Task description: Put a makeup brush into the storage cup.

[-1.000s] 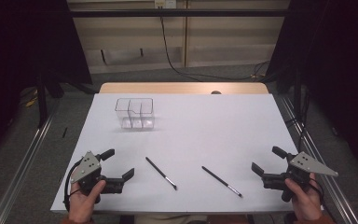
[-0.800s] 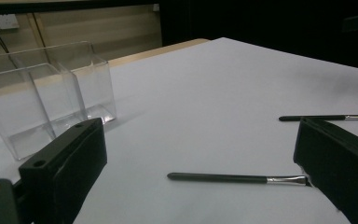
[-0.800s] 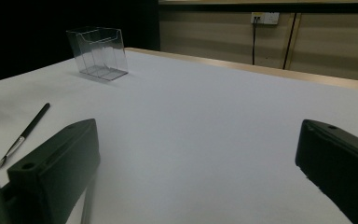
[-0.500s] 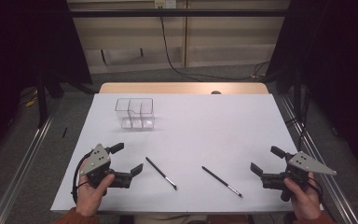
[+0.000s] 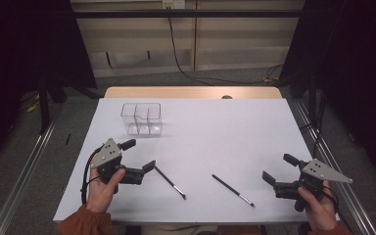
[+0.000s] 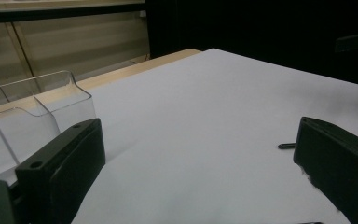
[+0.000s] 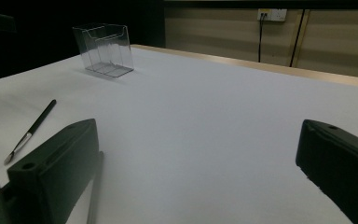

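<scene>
The left gripper [image 5: 138, 155] sits at the lower left of the high view, jaws spread wide with nothing between them, one jaw tip just beside the upper end of the left brush [image 5: 170, 182]. That brush lies slanting toward the lower right on the white table [image 5: 225, 137]. In the left gripper view the jaws frame bare table, with the clear box [image 6: 32, 112] at the left edge and the brush's dark end [image 6: 286, 145] peeking beside the right-hand jaw. The right gripper [image 5: 280, 169] rests at the lower right of the high view, also wide open and empty. The right brush [image 5: 232, 190] lies near it, just left of its jaws. The box [image 5: 141, 118] stands in the upper left of the table, well apart from both brushes.
</scene>
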